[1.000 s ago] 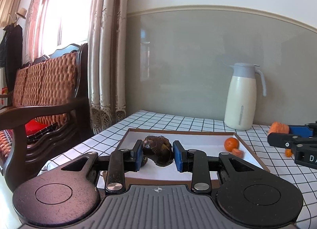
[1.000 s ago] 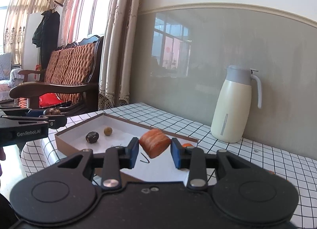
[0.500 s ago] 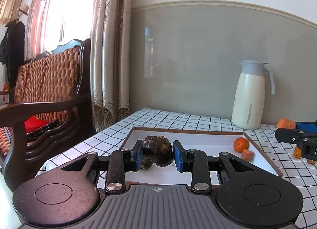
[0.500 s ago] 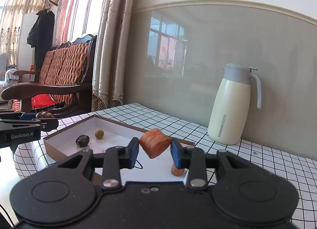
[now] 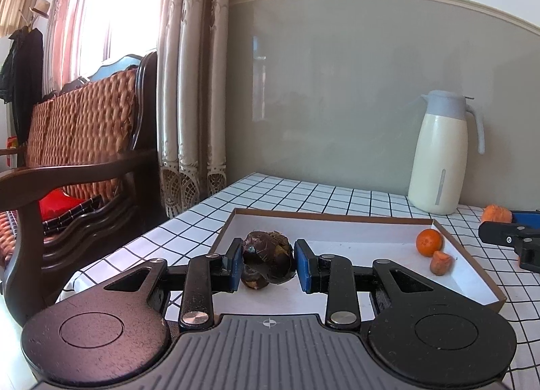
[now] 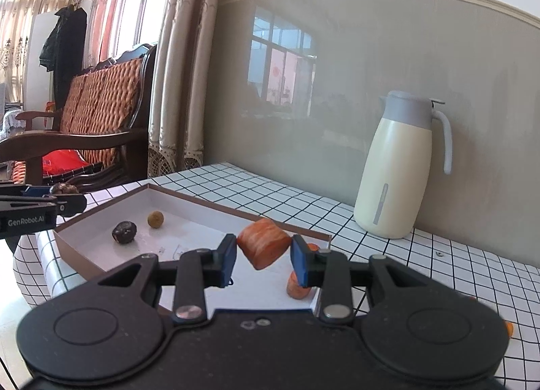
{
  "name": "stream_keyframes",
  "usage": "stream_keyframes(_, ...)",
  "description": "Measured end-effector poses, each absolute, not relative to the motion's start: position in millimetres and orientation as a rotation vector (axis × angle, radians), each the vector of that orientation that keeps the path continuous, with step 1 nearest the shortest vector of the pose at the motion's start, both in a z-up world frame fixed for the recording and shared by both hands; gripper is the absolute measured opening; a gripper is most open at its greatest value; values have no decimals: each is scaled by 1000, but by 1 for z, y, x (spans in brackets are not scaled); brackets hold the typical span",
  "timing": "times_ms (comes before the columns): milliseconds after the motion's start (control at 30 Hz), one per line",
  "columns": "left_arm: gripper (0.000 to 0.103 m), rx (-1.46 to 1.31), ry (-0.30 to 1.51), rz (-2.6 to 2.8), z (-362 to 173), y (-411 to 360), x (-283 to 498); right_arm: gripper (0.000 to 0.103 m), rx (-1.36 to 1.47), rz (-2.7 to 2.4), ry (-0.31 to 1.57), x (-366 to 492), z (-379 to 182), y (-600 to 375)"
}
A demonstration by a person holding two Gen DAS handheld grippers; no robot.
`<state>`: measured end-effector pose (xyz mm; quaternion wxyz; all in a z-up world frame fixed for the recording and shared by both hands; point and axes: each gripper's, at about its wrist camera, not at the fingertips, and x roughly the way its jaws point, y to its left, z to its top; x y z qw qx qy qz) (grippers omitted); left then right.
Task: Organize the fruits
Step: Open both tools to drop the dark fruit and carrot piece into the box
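The left gripper (image 5: 268, 263) is clenched on a dark fruit (image 5: 270, 255) above the near-left corner of the tray (image 5: 486, 288); the right gripper (image 6: 263, 256) grasps an orange piece (image 6: 263, 243) above the tray's right end. Released from this height, either could roll, knock the 2 orange pieces (image 5: 433, 250) already in the tray, or clear its low wall onto the table (image 5: 303, 190).

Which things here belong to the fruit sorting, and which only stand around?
Belong to the job:
- dark fruit in the left tongs
- orange piece in the right tongs
- tray
- small orange
- dark fruit in tray

Just standing around:
- jug
- bench
- curtain
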<state>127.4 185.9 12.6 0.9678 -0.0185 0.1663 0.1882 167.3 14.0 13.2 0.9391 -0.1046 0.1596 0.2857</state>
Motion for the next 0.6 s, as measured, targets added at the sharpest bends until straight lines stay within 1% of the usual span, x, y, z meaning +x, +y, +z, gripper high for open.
stream_keyframes(600,33,-66,395,403,-4,206,151,27,-225,559,386,198,-3,23)
